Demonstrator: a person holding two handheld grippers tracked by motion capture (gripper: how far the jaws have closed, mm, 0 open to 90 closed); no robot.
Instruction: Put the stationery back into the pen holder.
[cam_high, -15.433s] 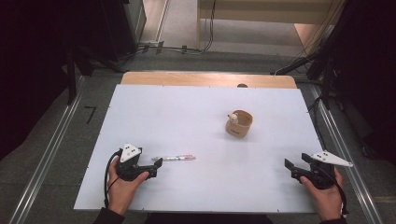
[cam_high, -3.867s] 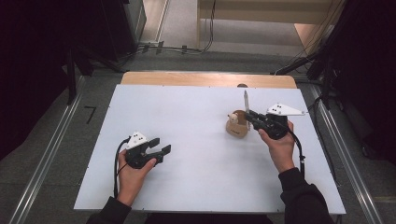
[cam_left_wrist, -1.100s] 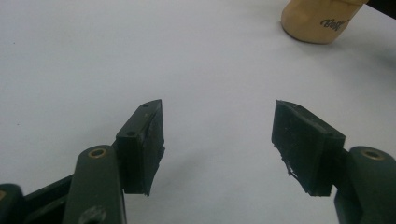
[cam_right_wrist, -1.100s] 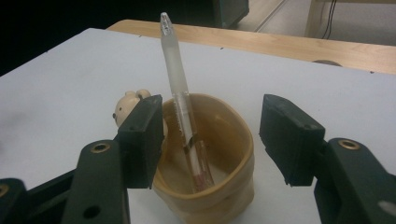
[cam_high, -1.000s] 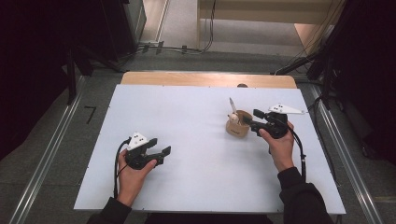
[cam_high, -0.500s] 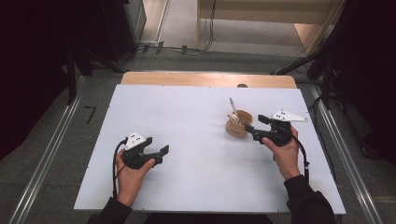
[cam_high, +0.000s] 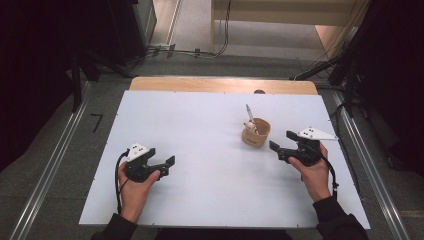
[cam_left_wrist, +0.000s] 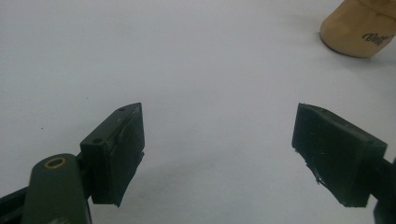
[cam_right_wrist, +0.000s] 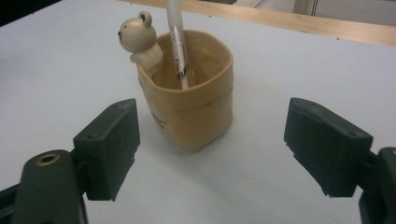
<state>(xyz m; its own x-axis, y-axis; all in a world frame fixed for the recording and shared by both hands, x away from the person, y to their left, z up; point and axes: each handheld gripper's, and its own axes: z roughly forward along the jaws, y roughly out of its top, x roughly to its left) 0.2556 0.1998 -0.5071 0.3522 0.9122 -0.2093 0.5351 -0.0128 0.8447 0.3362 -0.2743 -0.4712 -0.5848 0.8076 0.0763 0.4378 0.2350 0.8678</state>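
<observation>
A tan pen holder (cam_high: 256, 132) stood on the white bench (cam_high: 200, 125), toward its right half and well short of the far wooden edge (cam_high: 222, 85). In the right gripper view it read as a soft-walled cup with a rolled rim, a small bear figure (cam_right_wrist: 137, 39) perched at its lip, and a white pen (cam_right_wrist: 176, 42) standing inside, leaning against the rim beside the bear. In the high view the pen's upper end rose above the cup and tilted slightly to the left.

The right gripper (cam_high: 281, 146) lay just to the right of the holder, near it but apart — its fingers (cam_right_wrist: 108, 147) had just been opening and stood spread wide, with nothing pressed between them. Seen along those fingers, the holder sat beyond the gap, a little left of centre, clear of both pads.

The left gripper (cam_high: 167, 165) rested low over the near left part of the bench, well apart from the holder (which showed as a tan corner at the top right of the left gripper view). Its fingers (cam_left_wrist: 116, 158) had also just been opening and stood wide — bare white bench lay between them, and they held nothing.
</observation>
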